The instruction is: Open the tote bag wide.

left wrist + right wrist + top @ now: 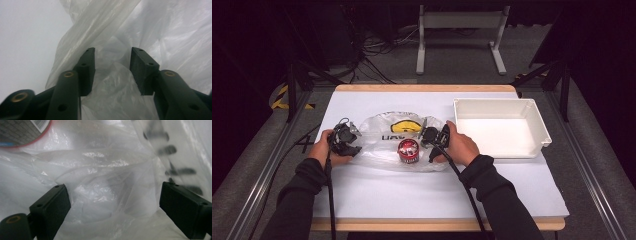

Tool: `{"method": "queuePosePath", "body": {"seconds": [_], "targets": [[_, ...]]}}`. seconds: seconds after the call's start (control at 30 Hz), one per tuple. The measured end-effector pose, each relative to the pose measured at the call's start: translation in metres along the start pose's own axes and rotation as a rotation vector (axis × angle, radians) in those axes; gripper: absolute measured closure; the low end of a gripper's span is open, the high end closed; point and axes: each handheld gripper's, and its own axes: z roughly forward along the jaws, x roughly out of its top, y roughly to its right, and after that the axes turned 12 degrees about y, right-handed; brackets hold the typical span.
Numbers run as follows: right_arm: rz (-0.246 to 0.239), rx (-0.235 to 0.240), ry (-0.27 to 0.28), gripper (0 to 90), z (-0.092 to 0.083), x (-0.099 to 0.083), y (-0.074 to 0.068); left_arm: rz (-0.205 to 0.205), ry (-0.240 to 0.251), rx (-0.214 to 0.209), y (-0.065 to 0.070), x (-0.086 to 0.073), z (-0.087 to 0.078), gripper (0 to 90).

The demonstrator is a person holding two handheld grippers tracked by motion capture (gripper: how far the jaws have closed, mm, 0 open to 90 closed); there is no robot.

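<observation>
Figure: bag handling with two hand-held grippers, items listed by falling size. The white table (362, 200) carries everything; a white bin (539, 127) stands on it well to the far side of the right gripper, away from the left gripper and apart from the work. The clear plastic bag (377, 150), printed with a yellow face and dark lettering, lies flat between the two grippers with its long axis running from one gripper to the other, so each gripper meets one end of it. The left gripper (112, 65) has its fingers (86, 70) partly spread, with crumpled film of the bag's edge bunched in the gap; the pads do not appear to press on the film, so this reads as a bite being set rather than a hold. The right gripper (113, 202) has its fingers (52, 206) spread wide, film lying loose between and ahead of them, nothing pinched. A small round red can (408, 150) sits within the bag's outline, whether inside or on top of the film cannot be told; it lies just inward of the right fingers and farther from the left fingers, so the right hand (462, 147) is the nearer one. Judged from this layout, the coming move turns on each gripper closing on its own end of the bag, the film lying directly ahead of both sets of fingers.
</observation>
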Motion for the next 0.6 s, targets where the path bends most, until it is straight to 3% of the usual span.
{"method": "queuePosePath", "body": {"seconds": [0.13, 0.23, 0.3, 0.37, 0.6], "targets": [[-0.011, 0.0, -0.007, 11.3, 0.0, 0.0, -0.001, -0.018, 0.019, 0.009, -0.001, -0.004, -0.001, 54.2], [-0.023, -0.005, -0.002, 11.0, -0.001, 0.001, -0.002, -0.023, 0.044, 0.006, 0.001, -0.002, -0.002, 45.5], [-0.029, 0.004, 0.017, 12.0, -0.001, 0.001, -0.002, -0.044, 0.103, -0.009, 0.003, 0.0, -0.005, 43.0], [-0.02, 0.038, 0.079, 14.8, -0.006, 0.0, -0.002, -0.039, 0.152, -0.016, 0.007, 0.004, -0.011, 41.4], [-0.018, 0.049, 0.229, 18.1, -0.025, 0.0, -0.002, -0.03, 0.307, -0.049, 0.019, 0.019, -0.034, 35.5]]}}
